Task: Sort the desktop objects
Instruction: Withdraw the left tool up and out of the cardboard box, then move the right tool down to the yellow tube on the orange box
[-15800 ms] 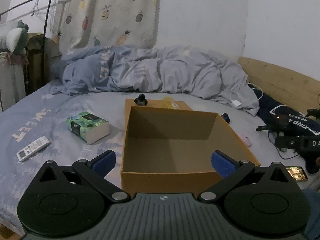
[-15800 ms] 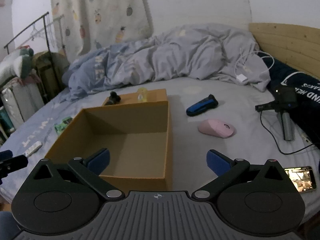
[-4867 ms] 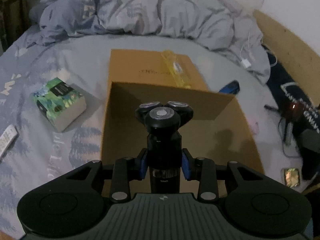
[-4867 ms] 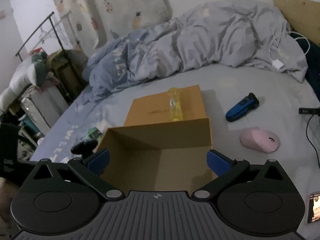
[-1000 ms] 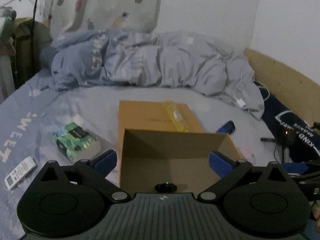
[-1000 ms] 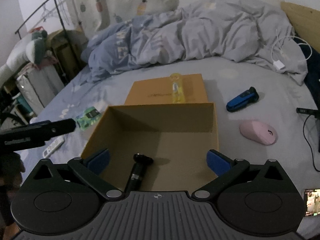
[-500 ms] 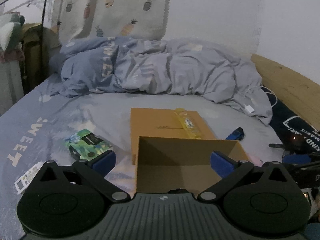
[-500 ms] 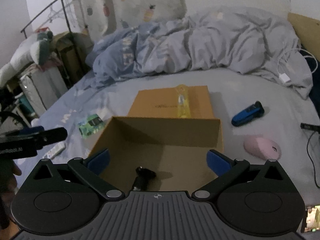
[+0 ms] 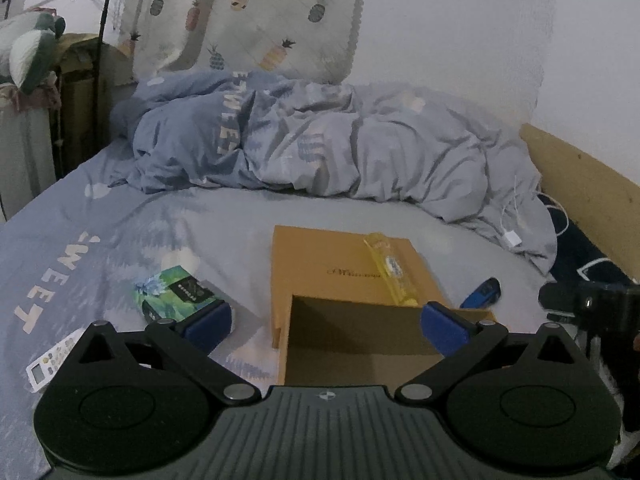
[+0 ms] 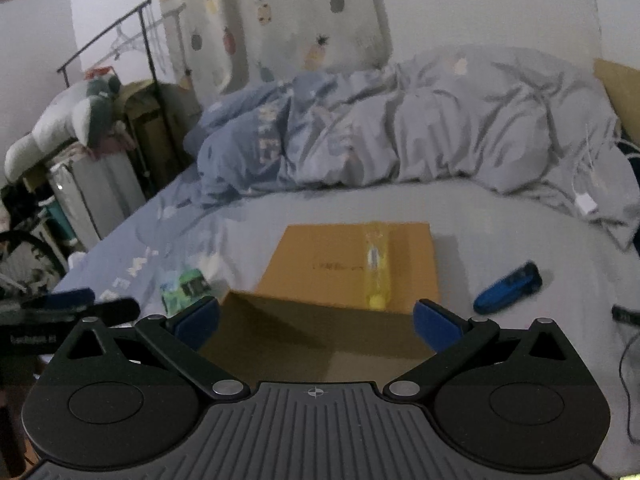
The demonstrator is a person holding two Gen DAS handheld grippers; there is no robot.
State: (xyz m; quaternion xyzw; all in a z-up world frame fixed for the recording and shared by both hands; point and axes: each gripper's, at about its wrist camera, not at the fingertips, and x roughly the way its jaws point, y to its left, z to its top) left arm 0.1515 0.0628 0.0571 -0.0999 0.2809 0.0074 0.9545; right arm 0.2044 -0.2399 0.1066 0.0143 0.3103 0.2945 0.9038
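A green patterned rectangular packet lies on the bed just left of the open brown cardboard box, nearest the left gripper, which gapes empty. Far right, a blue oblong shaver lies slantwise, closer to the right gripper, also spread empty.

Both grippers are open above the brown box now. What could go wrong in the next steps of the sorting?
1. The yellow tube lies on the box lid, with one end at the edge of the open box; a nudge may roll it off.
2. The blue object lies on soft bedding, so a grasp may press it down or slip.
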